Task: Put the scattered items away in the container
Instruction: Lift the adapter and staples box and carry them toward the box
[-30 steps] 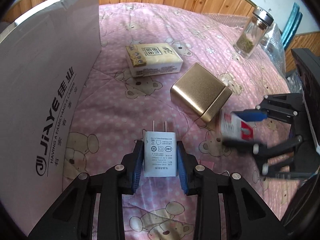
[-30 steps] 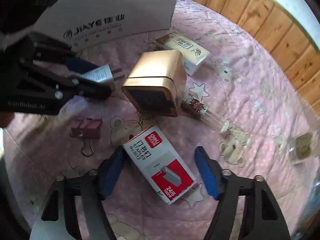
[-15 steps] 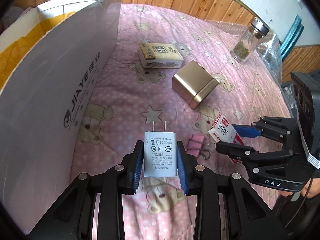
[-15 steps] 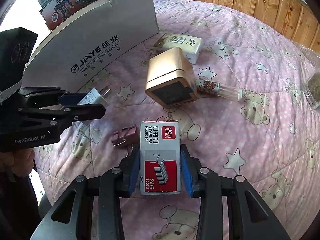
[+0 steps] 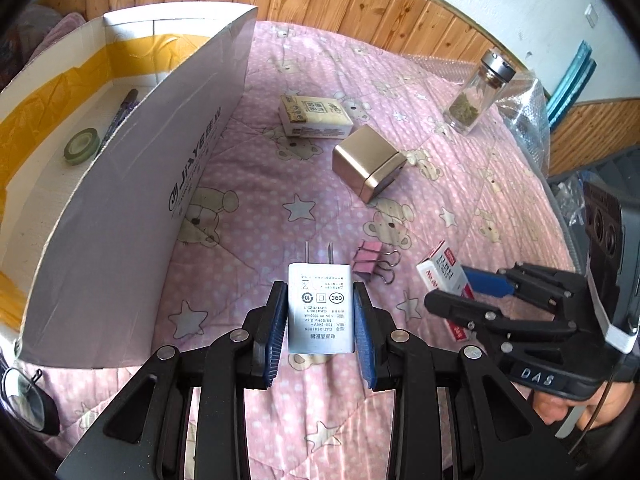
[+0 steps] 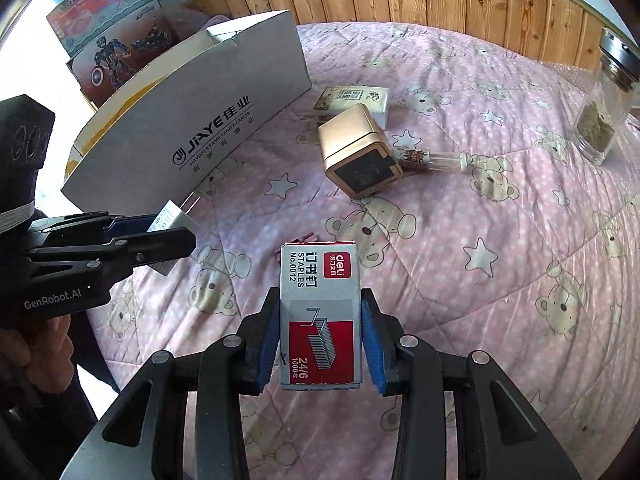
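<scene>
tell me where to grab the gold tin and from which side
The gold tin lies tipped on its side, dark end facing the grippers. Come from above and close on its two flat side walls near the middle. The vial lies close against its right, so clearance there is tight.

**Count of things on the pink quilt**

One white cardboard box (image 5: 132, 184), holding one green tape roll (image 5: 81, 145) and one dark pen (image 5: 120, 112). One white plug charger (image 5: 321, 307), one red-and-grey staples box (image 6: 320, 316), one pink binder clip (image 5: 370, 262), one gold square tin (image 5: 368, 164), one cream tissue pack (image 5: 316, 116), one clear lying vial (image 6: 436, 159), one glass jar with a metal lid (image 5: 478, 94). Two black grippers.
</scene>
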